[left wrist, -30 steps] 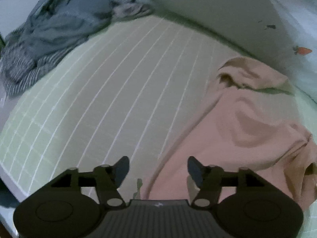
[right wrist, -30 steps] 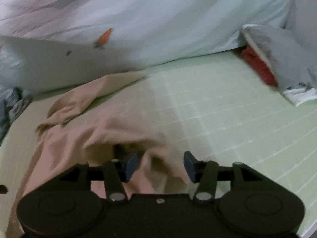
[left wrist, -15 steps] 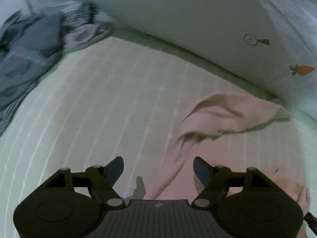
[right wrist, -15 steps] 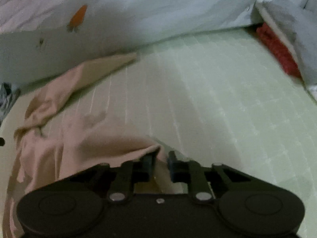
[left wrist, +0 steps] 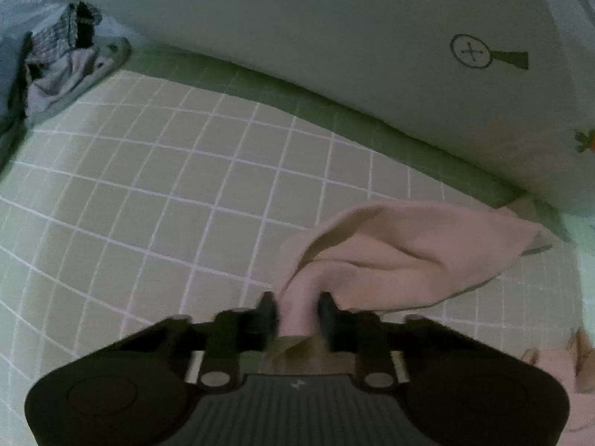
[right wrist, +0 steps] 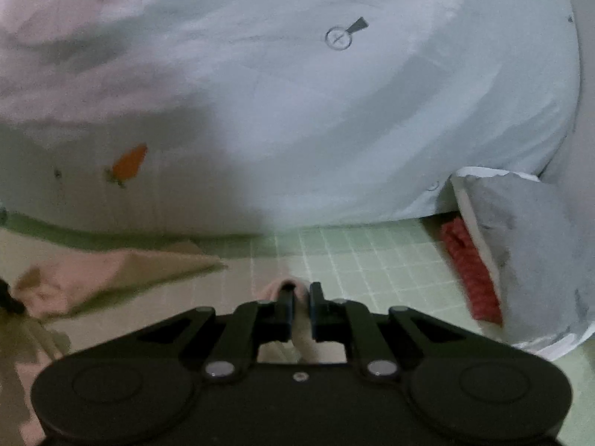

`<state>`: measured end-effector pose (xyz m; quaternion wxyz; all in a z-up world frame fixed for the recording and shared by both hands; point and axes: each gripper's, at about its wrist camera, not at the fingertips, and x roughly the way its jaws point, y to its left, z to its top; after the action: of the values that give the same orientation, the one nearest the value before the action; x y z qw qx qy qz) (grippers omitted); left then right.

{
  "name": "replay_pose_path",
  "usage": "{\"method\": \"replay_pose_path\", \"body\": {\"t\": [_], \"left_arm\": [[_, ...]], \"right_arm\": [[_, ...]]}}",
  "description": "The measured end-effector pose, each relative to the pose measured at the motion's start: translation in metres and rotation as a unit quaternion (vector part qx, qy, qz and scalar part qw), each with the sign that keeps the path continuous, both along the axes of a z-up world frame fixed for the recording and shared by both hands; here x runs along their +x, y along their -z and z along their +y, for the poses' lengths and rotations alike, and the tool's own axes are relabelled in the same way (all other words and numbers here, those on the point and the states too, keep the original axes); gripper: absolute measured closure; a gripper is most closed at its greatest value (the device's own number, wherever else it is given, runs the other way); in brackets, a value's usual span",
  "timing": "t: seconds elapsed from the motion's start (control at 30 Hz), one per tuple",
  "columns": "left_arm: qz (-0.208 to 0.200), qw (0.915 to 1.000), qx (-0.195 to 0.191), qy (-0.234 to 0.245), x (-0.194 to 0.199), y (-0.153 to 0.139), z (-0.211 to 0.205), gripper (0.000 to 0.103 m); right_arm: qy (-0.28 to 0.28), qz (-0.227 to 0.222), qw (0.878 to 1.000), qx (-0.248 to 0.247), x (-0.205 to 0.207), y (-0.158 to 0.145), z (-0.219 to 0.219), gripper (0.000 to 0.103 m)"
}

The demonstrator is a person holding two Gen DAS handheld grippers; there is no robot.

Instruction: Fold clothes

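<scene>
Much of the pink garment [left wrist: 420,249] is cut off: in the left wrist view the gripper body hides its lower part, and a further patch runs out of frame at 4 o'clock. In the right wrist view the cloth is blurred, and what lies under that gripper cannot be made out. A grey pile of clothes [left wrist: 59,70] at 10 o'clock is only partly in frame.

Pale pink and soft, the garment lies in loose folds on the green checked bed sheet [left wrist: 156,193], with one flat end reaching toward 2 o'clock, close to the pale duvet [left wrist: 334,37] with its carrot print.

A bunched ridge of the cloth rises straight between the fingers of the left gripper [left wrist: 295,312], whose jaws are closing on it with the pads against the fabric. The right gripper [right wrist: 300,306] is pinched nearly shut on a thin fold of the same garment, the rest trailing away toward 9 o'clock. A grey pillow [right wrist: 528,245] over a red cloth [right wrist: 470,275] sits at 3 o'clock.
</scene>
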<state>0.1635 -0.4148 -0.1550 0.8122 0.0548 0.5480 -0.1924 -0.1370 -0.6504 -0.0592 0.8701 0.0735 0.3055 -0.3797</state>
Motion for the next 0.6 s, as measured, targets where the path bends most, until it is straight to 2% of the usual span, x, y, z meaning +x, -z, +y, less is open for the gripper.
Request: {"method": "replay_pose_path", "body": {"t": [0.2, 0.3, 0.37, 0.43, 0.5, 0.53, 0.57, 0.6], "left_arm": [[-0.041, 0.9983, -0.002, -0.041, -0.010, -0.025, 0.038, 0.087], [-0.034, 0.9956, -0.010, -0.087, -0.026, -0.031, 0.082, 0.087], [-0.028, 0.9925, -0.015, -0.118, -0.037, -0.034, 0.112, 0.087], [-0.005, 0.9894, -0.004, -0.145, -0.050, -0.021, 0.136, 0.087], [0.020, 0.9864, -0.002, -0.163, -0.060, -0.010, 0.151, 0.085], [0.018, 0.9864, -0.002, -0.163, -0.064, -0.012, 0.154, 0.082], [0.014, 0.9867, -0.001, -0.162, -0.067, -0.015, 0.156, 0.080], [0.010, 0.9869, 0.000, -0.161, -0.071, -0.017, 0.158, 0.078]], "right_arm": [[0.021, 0.018, 1.000, -0.001, -0.021, 0.003, 0.006, 0.094], [0.025, 0.034, 0.999, 0.001, -0.035, 0.007, 0.014, 0.094], [0.015, 0.057, 0.998, 0.035, -0.041, 0.024, 0.021, 0.094], [0.005, 0.082, 0.994, 0.070, -0.046, 0.042, 0.029, 0.094], [-0.003, 0.114, 0.988, 0.108, -0.043, 0.064, 0.034, 0.094], [-0.007, 0.126, 0.985, 0.120, -0.041, 0.071, 0.038, 0.093], [-0.012, 0.129, 0.985, 0.116, -0.039, 0.069, 0.041, 0.091], [-0.016, 0.132, 0.985, 0.111, -0.036, 0.068, 0.044, 0.084]]}}
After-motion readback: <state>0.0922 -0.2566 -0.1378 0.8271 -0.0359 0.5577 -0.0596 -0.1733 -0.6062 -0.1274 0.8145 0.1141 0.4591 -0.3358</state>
